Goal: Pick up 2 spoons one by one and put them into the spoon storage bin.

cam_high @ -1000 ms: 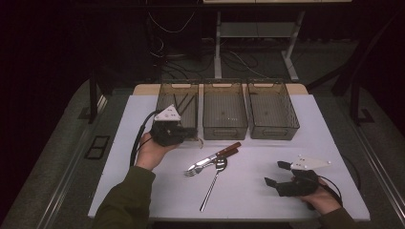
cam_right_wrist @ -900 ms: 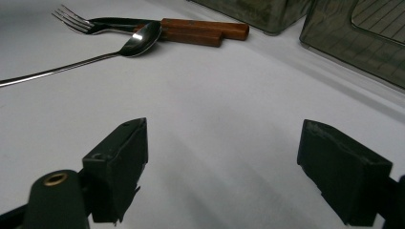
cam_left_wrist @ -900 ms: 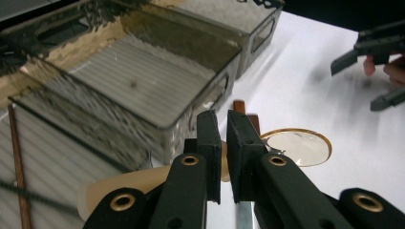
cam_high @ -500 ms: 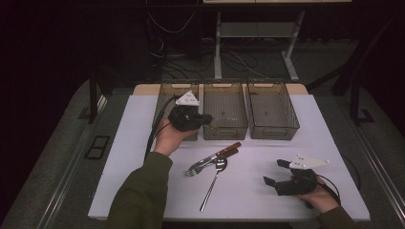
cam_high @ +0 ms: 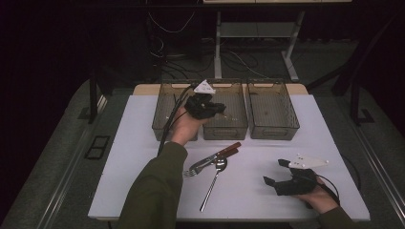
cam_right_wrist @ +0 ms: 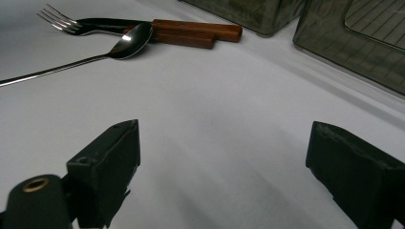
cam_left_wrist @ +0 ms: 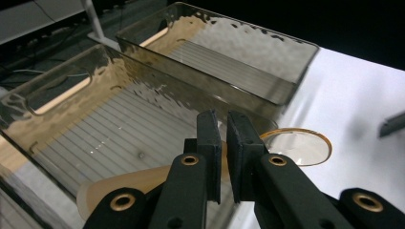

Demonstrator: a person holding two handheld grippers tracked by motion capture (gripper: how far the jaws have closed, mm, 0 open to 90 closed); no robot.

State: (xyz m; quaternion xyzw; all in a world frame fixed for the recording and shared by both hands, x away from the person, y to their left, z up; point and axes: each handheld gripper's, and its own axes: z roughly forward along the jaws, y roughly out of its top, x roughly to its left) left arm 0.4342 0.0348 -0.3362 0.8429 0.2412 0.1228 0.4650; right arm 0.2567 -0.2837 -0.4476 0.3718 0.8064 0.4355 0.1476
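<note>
Overhead: left gripper (cam_high: pixel 217 108), jaws nearly closed on nothing visible, above smoky clear plastic bins (cam_high: pixel 273 110) along tabletop's far edge; right gripper (cam_high: pixel 282 175) resting wide open.

Bins (cam_left_wrist: pixel 143 138): smoky translucent plastic, glossy, rippled walls, ribbed floors. Spoon (cam_right_wrist: pixel 129 40) and fork (cam_right_wrist: pixel 62 21): polished metal. Handles (cam_right_wrist: pixel 196 32): brown wood, satin. Table (cam_right_wrist: pixel 215 124): white, matt, smooth. Gripper pads (cam_left_wrist: pixel 210 143): black, matt, rubbery-looking.
</note>
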